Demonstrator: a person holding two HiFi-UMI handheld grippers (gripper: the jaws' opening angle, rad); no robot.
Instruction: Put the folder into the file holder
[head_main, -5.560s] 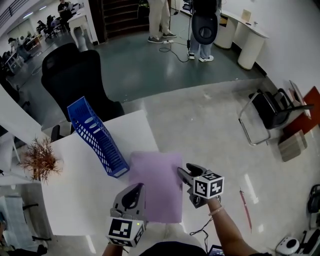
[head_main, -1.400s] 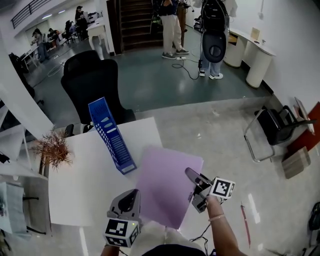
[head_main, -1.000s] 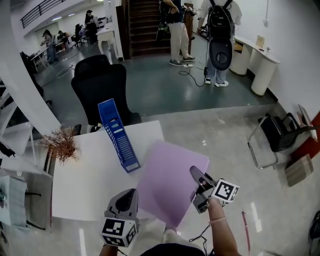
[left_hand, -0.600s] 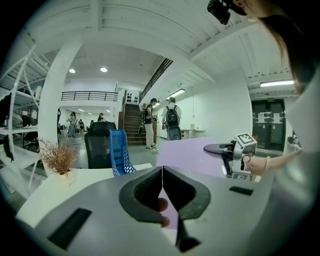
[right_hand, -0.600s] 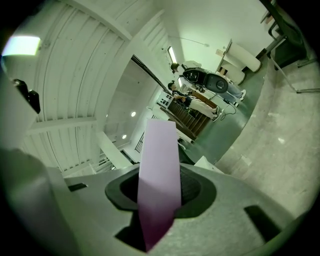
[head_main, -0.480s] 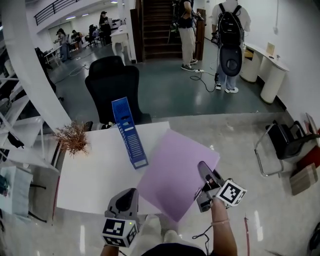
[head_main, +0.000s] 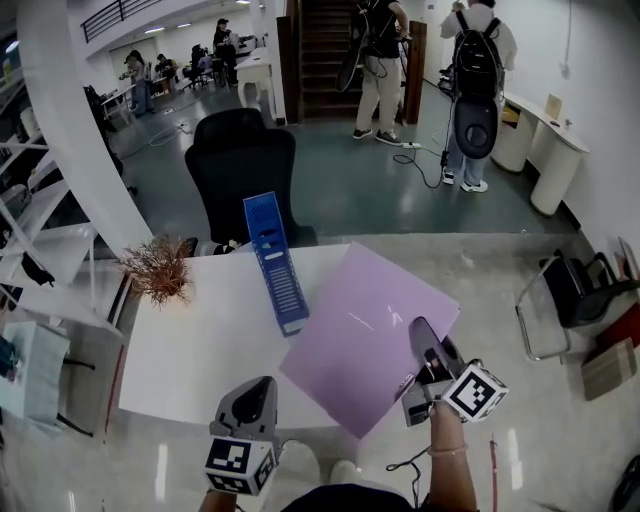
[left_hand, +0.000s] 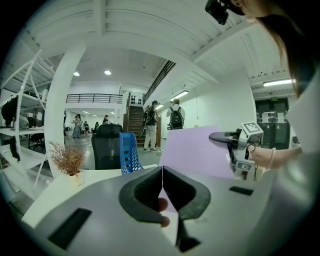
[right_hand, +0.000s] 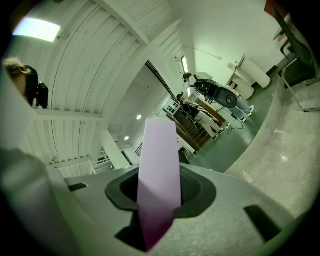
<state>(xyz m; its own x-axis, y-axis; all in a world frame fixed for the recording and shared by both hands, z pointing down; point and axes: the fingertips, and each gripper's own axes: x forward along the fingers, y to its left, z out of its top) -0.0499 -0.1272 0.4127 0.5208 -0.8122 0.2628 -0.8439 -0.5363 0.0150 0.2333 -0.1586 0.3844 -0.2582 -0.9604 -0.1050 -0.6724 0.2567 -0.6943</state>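
A purple folder hangs tilted in the air over the table's right front corner. My right gripper is shut on its right edge. In the right gripper view the folder runs edge-on between the jaws of that gripper. The blue mesh file holder stands upright on the white table, just left of the folder. My left gripper is low at the table's front edge, jaws together and empty. In its view I see the holder and the folder.
A dried plant stands at the table's left rear. A black office chair sits behind the table. People stand far back by the stairs. A metal chair is on the floor to the right.
The right gripper has risen with the folder, which has lifted off the table and swung up and right, toward the holder's height. The left gripper stays near the table's front edge.
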